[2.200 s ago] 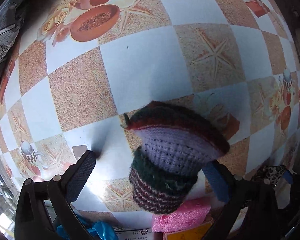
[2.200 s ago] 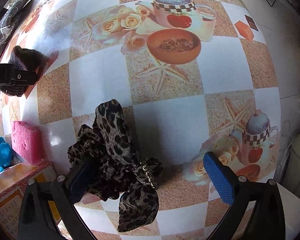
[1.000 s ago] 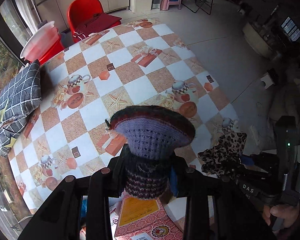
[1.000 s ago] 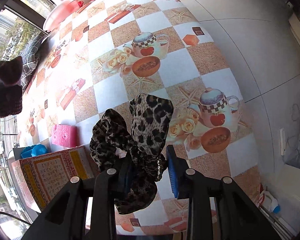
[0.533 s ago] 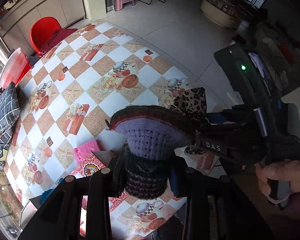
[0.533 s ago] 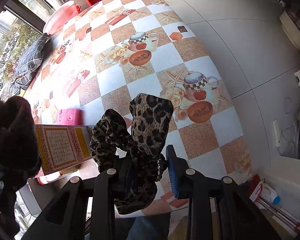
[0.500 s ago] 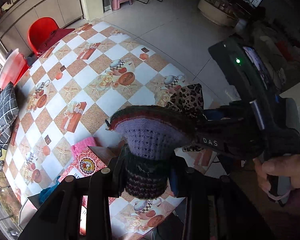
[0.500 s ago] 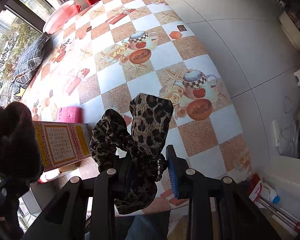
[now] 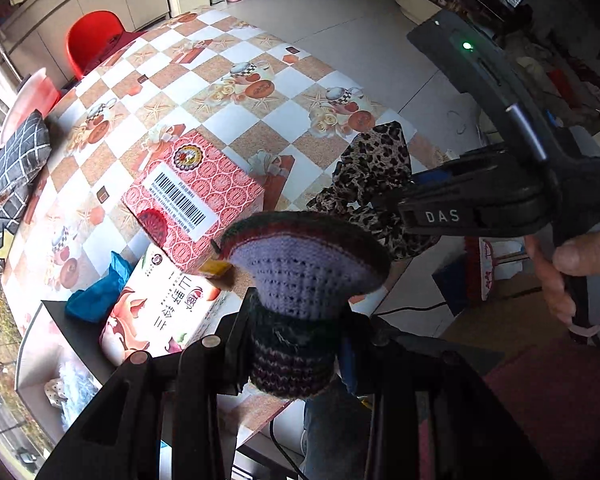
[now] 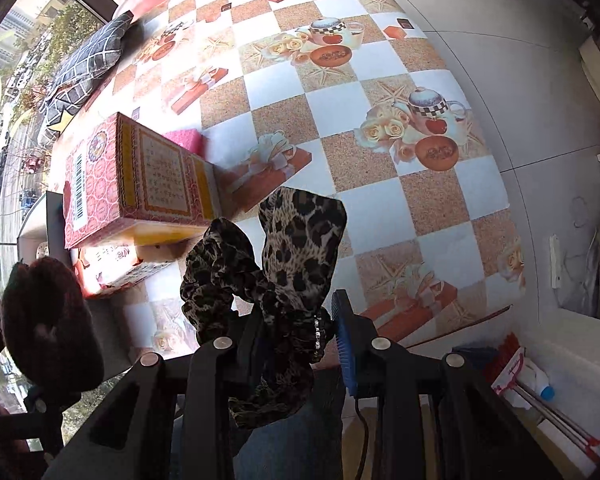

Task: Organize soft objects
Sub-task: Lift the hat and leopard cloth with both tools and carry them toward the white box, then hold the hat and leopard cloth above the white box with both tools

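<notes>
Left wrist view: left gripper [image 9: 296,344] is clamped on one knit hat [image 9: 300,276], right gripper [image 10: 300,340] pinches one leopard scrunchie [image 10: 284,248], both up over the checkered table [image 9: 260,120] edge beside the red box [image 9: 192,196]. One red chair [image 9: 92,36], tiled floor beyond.

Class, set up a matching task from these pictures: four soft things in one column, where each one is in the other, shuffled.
1. striped knitted wool hat
2. leopard-print fabric scrunchie
3. pink sponge
4. grey checked cushion

A. far table edge
B. left hand-held gripper
C. table, behind the red box
D. right hand-held gripper

Pairs: 1-B, 2-D, 3-C, 4-A
</notes>
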Motion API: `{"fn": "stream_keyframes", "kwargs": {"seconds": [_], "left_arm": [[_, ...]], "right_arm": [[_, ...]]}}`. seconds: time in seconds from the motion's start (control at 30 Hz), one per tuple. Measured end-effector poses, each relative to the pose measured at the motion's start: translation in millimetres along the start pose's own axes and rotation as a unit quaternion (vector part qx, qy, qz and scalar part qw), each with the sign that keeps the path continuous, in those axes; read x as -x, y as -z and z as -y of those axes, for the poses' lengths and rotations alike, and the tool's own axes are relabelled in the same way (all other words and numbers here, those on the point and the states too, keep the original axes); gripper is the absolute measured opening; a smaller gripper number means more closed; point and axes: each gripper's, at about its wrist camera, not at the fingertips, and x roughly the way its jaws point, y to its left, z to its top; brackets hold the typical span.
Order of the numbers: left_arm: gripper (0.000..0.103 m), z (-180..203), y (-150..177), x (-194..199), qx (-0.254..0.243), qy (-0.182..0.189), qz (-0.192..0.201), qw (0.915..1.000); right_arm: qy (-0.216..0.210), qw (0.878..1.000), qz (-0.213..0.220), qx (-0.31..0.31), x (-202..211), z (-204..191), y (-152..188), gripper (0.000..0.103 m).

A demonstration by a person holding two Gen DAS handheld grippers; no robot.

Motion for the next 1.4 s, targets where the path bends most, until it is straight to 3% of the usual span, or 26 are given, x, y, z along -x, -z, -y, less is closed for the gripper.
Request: {"fn": "stream_keyframes", "kwargs": {"seconds": [0.4,0.8,1.1,1.4], "left_arm": [[0.037,-51,48,18,0.095,-0.029,0.017,0.9949],[0.037,-85,83,42,0.17,-0.049,0.052,0.9828],[0.037,-104,109,53,0.231,-0.068,0.065,0.9683],[0.037,-118,132,60,0.285,-0.093,0.065,0.9517]], "right_arm": [[-0.001,0.994,0.016,0.113,17,-71,15,0.032],[-0.016,0.978,0.051,0.2,50,-144,16,0.032],[-0.029,0.966,0.055,0.25,56,-191,15,0.032],[-0.041,0.957,0.025,0.287,43,-216,20,0.032]]}}
